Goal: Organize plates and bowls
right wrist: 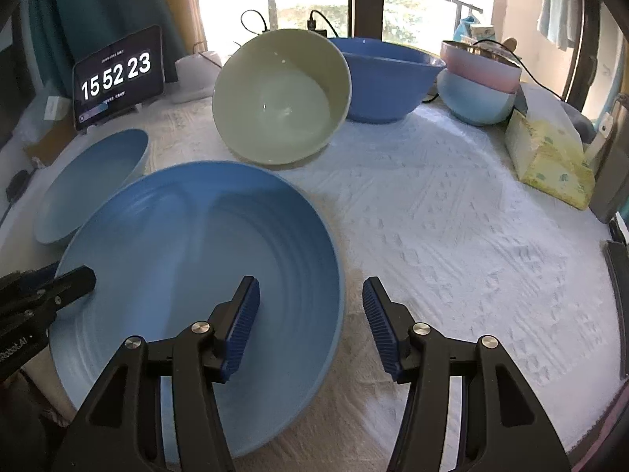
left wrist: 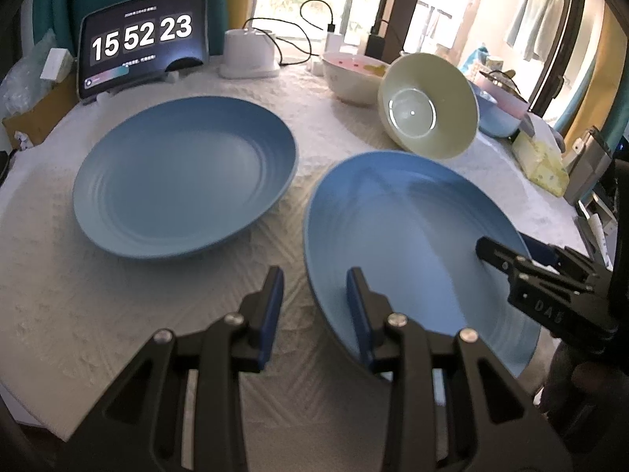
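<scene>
- We count two blue plates: one to the left [left wrist: 184, 175] and one nearer us [left wrist: 401, 236].
- We count five bowls: a cream bowl tipped on its side [right wrist: 281, 96], a dark blue bowl [right wrist: 383, 78] behind it, a white bowl [left wrist: 352, 76] with a pinkish inside, and a pink bowl [right wrist: 477, 65] sitting in a light blue bowl [right wrist: 473, 100].
- We count one tablet [left wrist: 143, 41] showing a clock.
- We count one yellow tissue pack [right wrist: 550, 161].
- We count one white device [left wrist: 249, 55] with a cable at the back.
- We count two tongs, left [left wrist: 314, 299] and right [right wrist: 310, 306].
</scene>
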Tool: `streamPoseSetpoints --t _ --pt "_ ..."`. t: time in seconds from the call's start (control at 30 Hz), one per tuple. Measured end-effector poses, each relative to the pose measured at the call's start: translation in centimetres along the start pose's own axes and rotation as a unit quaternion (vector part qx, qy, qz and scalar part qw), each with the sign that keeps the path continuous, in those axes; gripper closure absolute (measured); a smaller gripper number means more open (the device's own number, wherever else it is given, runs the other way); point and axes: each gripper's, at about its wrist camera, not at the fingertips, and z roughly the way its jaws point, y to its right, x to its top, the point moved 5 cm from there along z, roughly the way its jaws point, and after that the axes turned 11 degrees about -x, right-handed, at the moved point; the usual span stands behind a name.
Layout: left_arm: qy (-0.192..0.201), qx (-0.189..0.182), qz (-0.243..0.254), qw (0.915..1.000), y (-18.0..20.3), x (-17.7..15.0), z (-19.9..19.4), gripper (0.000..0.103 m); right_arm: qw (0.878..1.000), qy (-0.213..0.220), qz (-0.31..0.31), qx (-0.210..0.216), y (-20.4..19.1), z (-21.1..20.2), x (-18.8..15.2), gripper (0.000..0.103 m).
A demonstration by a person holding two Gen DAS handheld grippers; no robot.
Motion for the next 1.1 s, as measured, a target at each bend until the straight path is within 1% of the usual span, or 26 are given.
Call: streamPoseSetpoints --t 0.37,0.5,0.63,0.73,0.93,1.1 --pt "0.004 0.010 0.028 0.9996 0.5 0.2 0.5 0.068 1.000 -0.004 0.006 0.001 0.1 0.4 0.3 0.046" --pt "-0.002 0.013 0.030 0.9995 0.6 0.4 0.4 0.068 1.000 -0.014 0.014 0.008 0.2 0.4 0.2 0.046" --pt "0.001 0.004 0.023 0.9997 0.4 0.4 -0.1 0.068 1.000 -0.013 0.015 0.010 0.2 0.1 0.2 0.046" --pt "0.003 -0.002 0.026 0.9996 0.6 0.4 -0.5 0.068 1.000 -0.008 0.016 0.010 0.1 -0.4 0.3 0.046" --pt "-0.019 -0.016 0.037 0.9990 1.3 -0.8 -0.2 0.068 0.999 -0.013 0.022 0.019 0.0 -0.8 -0.2 0.046" --pt "-0.024 -0.014 0.044 0.9987 1.6 -1.1 0.2 0.067 0.999 -0.018 0.018 0.025 -0.3 -1.1 -0.8 0.046"
